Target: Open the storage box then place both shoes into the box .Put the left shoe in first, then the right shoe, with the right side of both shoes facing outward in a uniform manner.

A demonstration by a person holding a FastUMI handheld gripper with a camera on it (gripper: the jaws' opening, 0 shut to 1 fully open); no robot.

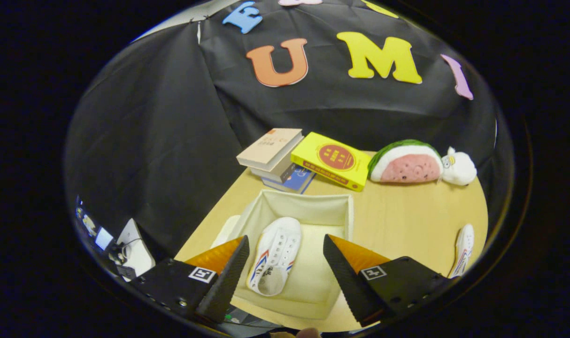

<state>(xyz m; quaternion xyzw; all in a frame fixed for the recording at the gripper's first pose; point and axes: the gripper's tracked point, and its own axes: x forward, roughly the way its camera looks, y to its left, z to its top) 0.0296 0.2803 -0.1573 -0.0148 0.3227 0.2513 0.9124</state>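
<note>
The hand-held gripper (285, 263) hung with fingers spread and empty above the open storage box (308, 199), where one shoe (275, 253) already lay, probably the left. The other shoe (463, 249) waited on the worktop (402, 220), well apart, for pickup next.

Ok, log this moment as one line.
box: open | first shoe: inside box | second shoe: on table | gripper: open above box

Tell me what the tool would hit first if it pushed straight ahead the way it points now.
Probably the white shoe lying in the open storage box, between the open tool fingers; depth is hard to judge.
</note>
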